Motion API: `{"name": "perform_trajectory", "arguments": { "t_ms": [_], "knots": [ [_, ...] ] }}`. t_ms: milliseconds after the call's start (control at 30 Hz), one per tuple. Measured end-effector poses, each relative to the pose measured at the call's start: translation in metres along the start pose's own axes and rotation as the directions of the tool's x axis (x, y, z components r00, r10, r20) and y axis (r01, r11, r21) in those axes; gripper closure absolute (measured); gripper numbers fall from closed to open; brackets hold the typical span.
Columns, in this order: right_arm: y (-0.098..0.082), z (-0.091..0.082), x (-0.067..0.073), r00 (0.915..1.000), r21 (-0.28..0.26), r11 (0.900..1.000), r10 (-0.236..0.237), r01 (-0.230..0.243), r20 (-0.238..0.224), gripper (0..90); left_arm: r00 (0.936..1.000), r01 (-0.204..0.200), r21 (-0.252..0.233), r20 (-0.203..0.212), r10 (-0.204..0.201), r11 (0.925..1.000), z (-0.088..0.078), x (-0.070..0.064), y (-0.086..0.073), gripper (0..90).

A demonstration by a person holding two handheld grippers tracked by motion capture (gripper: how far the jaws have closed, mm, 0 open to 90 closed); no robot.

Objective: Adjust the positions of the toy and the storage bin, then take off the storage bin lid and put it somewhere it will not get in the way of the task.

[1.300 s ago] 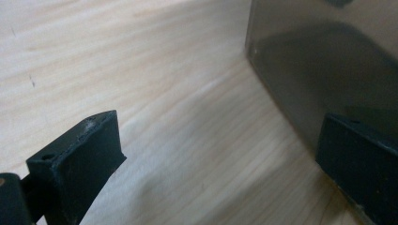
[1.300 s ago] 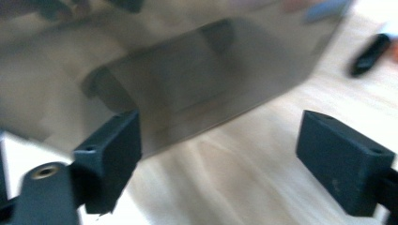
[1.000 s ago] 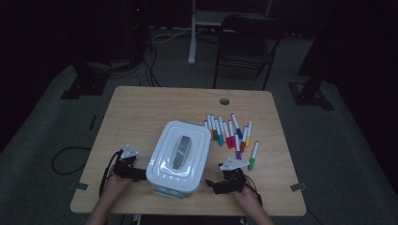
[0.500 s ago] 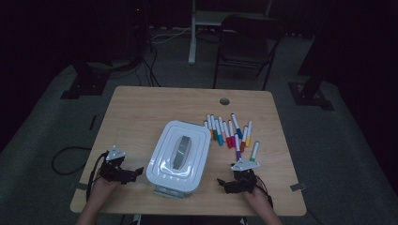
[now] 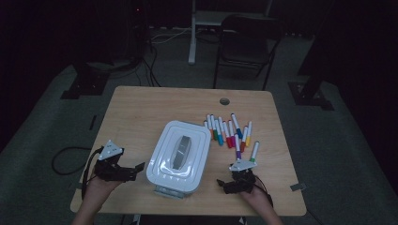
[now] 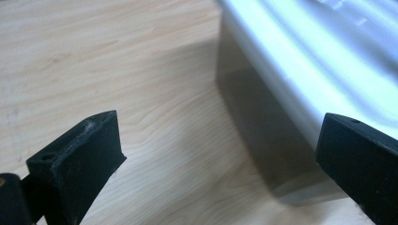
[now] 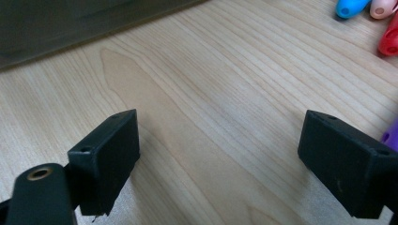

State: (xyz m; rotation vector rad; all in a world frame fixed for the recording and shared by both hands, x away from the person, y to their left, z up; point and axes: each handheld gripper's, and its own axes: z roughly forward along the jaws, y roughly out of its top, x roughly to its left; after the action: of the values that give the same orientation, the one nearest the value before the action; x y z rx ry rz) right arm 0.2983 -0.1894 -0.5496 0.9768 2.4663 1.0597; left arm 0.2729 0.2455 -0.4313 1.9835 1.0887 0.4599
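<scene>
White plastic, lid on and handle folded flat, the storage box [image 5: 179, 157] sits untouched near the front middle of my pale wooden worktop [image 5: 141, 108]. A second ago both my grippers were pressed up close to its two long sides; now I have drawn them outward, so the left gripper [image 5: 133, 171] hangs just beside the box's left wall and the right gripper [image 5: 223, 185] sits near its front right corner, neither touching it. In the left gripper view the jaws stand wide apart over bare wood, with the box's side wall [image 6: 300, 79] rising just beyond them; in the right gripper view the jaws are likewise spread, nothing between them, and the felt-tip pens [image 7: 375, 18] peek in at the far edge. From above, those pens [image 5: 230, 133] lie fanned out on the worktop to the right of the box, loose. I judge the box to be placed or squared up and let go; the lid and the pens come next.
</scene>
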Motion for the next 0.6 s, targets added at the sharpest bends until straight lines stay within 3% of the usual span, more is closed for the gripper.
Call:
{"name": "perform_trajectory", "arguments": {
  "t_ms": [133,233,433,600],
  "knots": [
    [0.000,0.000,0.000,1.0000,0.001,1.000,-0.002,0.002,0.001,12.7,0.9997,-0.026,-0.019,0.003,0.026,0.9995,-0.008,-0.014,0.011,1.5],
    [0.000,0.000,0.000,1.0000,0.001,1.000,-0.002,0.002,0.001,12.7,0.9972,-0.052,-0.046,0.051,0.054,0.9976,-0.010,-0.032,0.025,1.5],
    [0.000,0.000,0.000,1.0000,0.001,1.000,-0.001,0.001,0.002,12.7,0.9854,-0.119,-0.027,0.119,0.121,0.9926,0.004,-0.060,0.039,1.5],
    [0.000,0.000,0.001,1.0000,0.002,1.000,0.000,0.000,0.005,12.6,0.9772,-0.159,-0.012,0.141,0.159,0.9872,0.016,-0.075,0.047,1.5]
  ]
}}
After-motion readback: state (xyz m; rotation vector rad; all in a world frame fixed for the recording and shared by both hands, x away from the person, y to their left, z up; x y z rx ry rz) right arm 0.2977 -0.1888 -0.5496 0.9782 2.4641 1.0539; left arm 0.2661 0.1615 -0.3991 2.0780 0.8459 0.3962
